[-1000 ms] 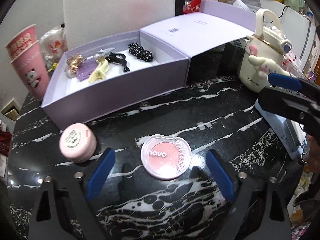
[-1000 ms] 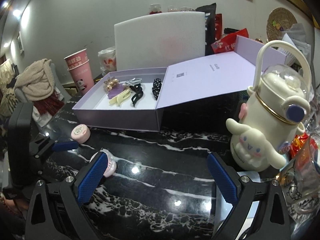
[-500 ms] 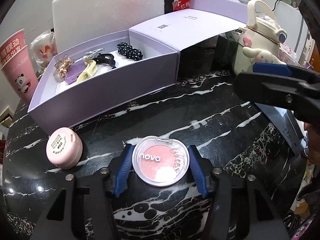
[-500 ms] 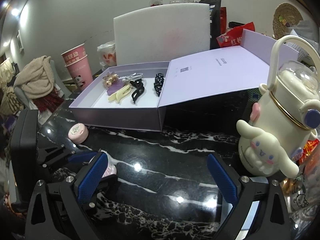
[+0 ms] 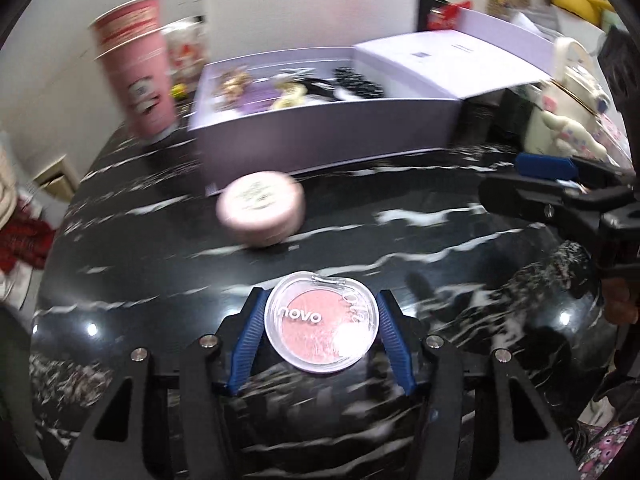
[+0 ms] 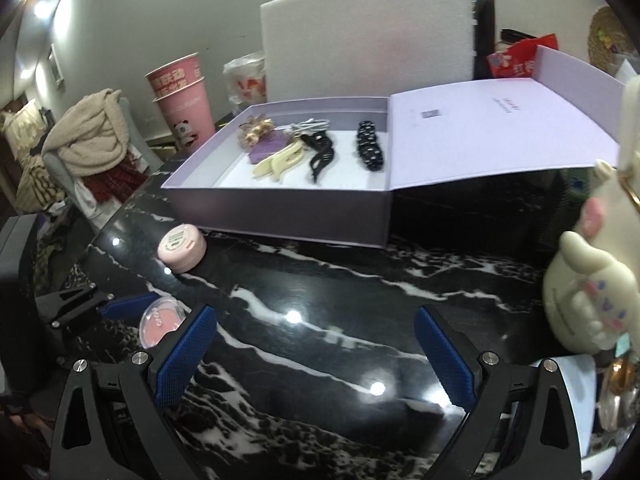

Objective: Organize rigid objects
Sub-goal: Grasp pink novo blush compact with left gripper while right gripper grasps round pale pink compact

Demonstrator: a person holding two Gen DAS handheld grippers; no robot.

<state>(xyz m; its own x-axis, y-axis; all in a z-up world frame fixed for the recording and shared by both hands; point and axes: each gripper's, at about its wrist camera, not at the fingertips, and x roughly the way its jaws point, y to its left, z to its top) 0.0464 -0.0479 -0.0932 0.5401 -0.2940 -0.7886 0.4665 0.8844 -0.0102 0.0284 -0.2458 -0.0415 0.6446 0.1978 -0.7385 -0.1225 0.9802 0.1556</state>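
The left gripper (image 5: 320,336) is clamped on one round clear-lidded pink blush compact marked "novo" (image 5: 320,326), a blue pad touching each side of it; whether the compact rests on the black white-veined marble table (image 5: 460,264) or hangs just above it cannot be told. The right gripper (image 6: 316,356) stands wide apart with nothing between its two blue pads, over bare marble.

One small round pale-pink lidded jar (image 6: 182,249) sits on the table just beside the front wall of the open lilac cardboard gift box (image 6: 280,216), whose lid lies folded out flat to the right. Inside the box, counted from the right wrist view: one gold-and-beige flower hair clip (image 6: 256,130), one flat purple piece (image 6: 266,152) partly under the others, one cream claw clip (image 6: 280,162), one black claw clip (image 6: 320,156), one black white-dotted hair clip (image 6: 370,146), plus a silvery piece behind them too small to identify.

Two stacked pink paper cups (image 6: 184,98) stand behind the box's left corner. One cream cartoon-dog water bottle (image 6: 592,292) stands at the table's right edge
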